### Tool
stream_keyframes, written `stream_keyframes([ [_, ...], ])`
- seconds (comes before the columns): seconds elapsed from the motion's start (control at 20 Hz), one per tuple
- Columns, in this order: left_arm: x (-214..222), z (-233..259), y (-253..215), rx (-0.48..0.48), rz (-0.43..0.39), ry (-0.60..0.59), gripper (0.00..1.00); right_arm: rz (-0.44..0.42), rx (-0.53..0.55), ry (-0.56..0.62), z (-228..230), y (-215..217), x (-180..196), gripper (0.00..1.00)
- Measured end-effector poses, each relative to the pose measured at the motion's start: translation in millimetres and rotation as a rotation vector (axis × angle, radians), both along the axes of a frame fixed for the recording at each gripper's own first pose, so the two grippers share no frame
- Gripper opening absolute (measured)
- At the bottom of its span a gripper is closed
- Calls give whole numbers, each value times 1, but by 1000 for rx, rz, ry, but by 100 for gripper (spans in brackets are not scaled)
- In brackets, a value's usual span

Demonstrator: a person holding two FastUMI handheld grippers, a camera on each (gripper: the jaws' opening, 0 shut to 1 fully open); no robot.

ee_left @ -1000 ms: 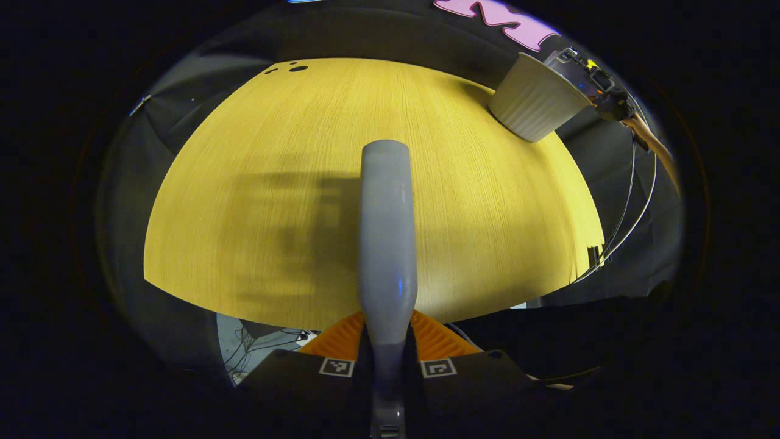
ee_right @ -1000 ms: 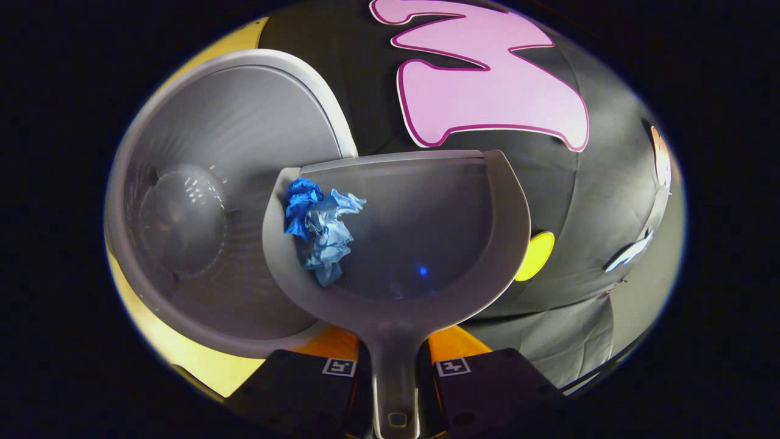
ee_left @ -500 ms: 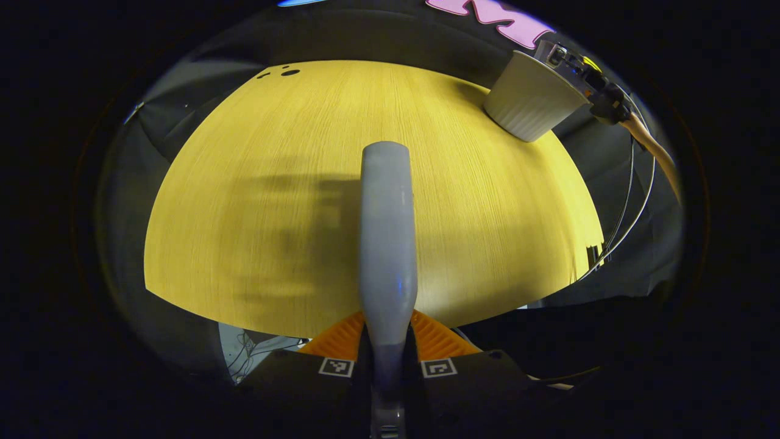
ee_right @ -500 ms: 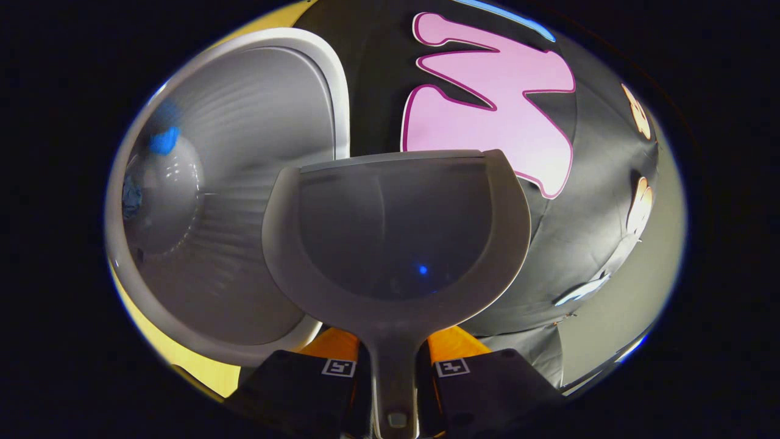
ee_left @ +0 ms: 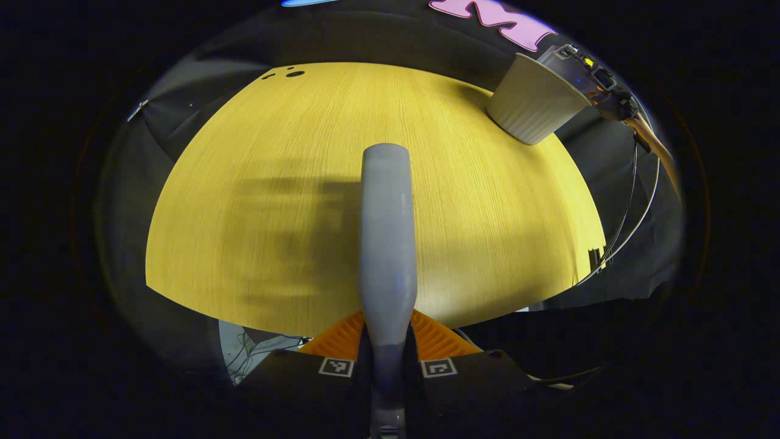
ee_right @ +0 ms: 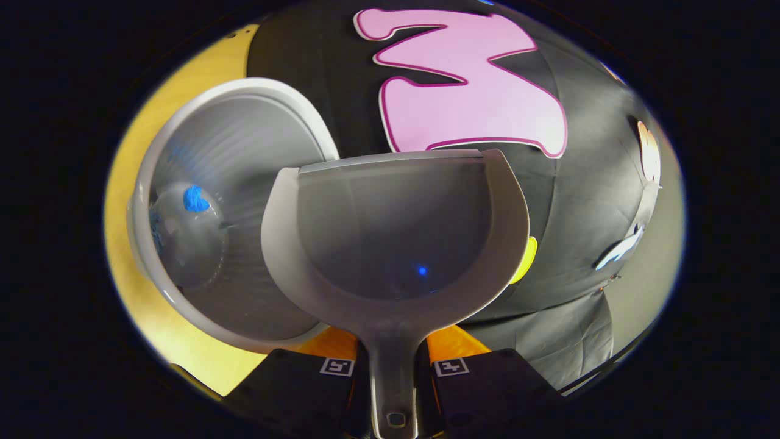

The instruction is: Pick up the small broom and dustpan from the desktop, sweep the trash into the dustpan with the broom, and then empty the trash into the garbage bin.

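Note:
In the left gripper view my left gripper (ee_left: 387, 360) is shut on the grey broom handle (ee_left: 386, 244), which runs straight ahead over the yellow wooden desktop (ee_left: 256, 201); the bristles are hidden. The white ribbed garbage bin (ee_left: 533, 100) stands at the far right of the desk, with the other gripper (ee_left: 594, 82) just beyond its rim. In the right gripper view my right gripper (ee_right: 393, 369) is shut on the handle of the grey dustpan (ee_right: 396, 231), whose pan holds nothing. The bin (ee_right: 231, 201) lies left of it, mouth toward the camera, with blue crumpled trash (ee_right: 194, 199) inside near the bottom.
Cables (ee_left: 627, 213) hang past the right edge of the desk. Small dark holes (ee_left: 286, 73) mark the desk's far left corner. The black cloth wall (ee_right: 585, 183) rises behind the bin. Beyond the desk's near edge, wires lie on the floor (ee_left: 256, 347).
The blue trash slid out of the dustpan into the bin. The dustpan then swung back a little, so the bin sits lower and smaller in the right gripper view. The broom barely moved.

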State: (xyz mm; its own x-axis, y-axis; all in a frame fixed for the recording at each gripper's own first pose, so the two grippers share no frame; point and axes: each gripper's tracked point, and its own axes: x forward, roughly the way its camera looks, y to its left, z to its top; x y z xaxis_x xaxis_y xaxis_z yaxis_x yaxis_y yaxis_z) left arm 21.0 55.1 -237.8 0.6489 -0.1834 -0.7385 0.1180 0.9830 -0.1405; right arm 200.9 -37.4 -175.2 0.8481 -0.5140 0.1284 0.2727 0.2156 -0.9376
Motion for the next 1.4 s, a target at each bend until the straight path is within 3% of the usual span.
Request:
stream_keyframes([
  [0.35, 3, 4, -1, -8, 10, -39, 26, 113, 250, -93, 32, 37, -48, 33],
  [0.7, 5, 2, -3, -18, 36, -97, 26, 306, 477, -35, 26, 114, -105, 33],
  [0.85, 6, 1, 1, 10, 31, -128, 26, 398, 649, 44, -2, 163, -128, 33],
  [1.1, 11, -1, -4, 26, 81, -165, 26, 448, 788, 206, -73, 233, -150, 33],
  [1.4, 8, 4, -3, 58, 93, -173, 29, 383, 998, 446, -194, 284, -173, 33],
])
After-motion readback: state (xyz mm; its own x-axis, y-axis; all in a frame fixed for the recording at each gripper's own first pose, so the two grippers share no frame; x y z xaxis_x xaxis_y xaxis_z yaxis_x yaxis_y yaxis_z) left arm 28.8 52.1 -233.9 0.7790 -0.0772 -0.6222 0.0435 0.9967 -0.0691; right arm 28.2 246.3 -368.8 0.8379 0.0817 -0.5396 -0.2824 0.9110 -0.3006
